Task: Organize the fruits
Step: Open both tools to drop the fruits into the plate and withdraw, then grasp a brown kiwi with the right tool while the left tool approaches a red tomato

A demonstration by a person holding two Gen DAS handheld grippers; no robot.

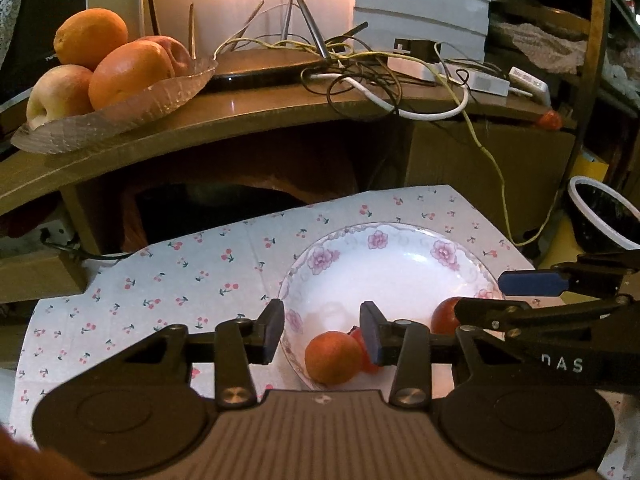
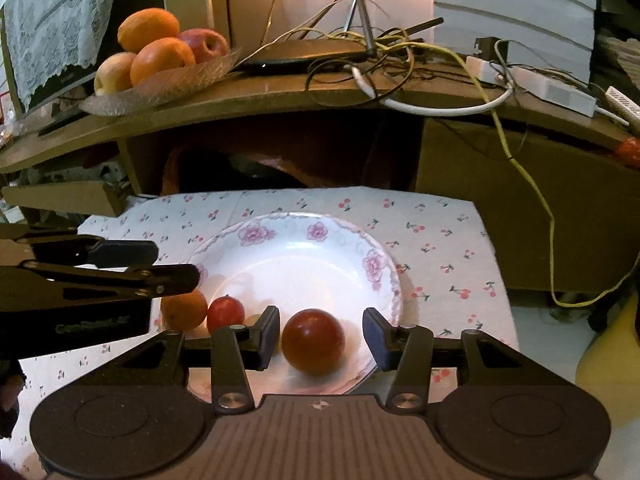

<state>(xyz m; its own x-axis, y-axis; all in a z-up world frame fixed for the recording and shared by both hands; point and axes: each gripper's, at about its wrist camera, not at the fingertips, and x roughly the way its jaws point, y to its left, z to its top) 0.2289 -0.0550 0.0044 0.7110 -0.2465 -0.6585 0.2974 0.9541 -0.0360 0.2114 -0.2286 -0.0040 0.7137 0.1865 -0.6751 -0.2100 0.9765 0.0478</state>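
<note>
Right wrist view shows my right gripper (image 2: 320, 338) spread wide around the dark red fruit (image 2: 313, 340) on the near rim of the flowered plate (image 2: 304, 236), my left gripper (image 1: 322, 334) likewise unclosed and empty, so I fear an off-centre squeeze rolling it off.

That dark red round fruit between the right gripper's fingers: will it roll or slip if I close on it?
Probably rolls easily: the dark red fruit looks nearly spherical and sits free on the glossy plate, near its front rim. Its skin looks smooth and shiny, so it may squirt out. The right gripper straddles it open; a centred, gentle squeeze seems safest.
</note>
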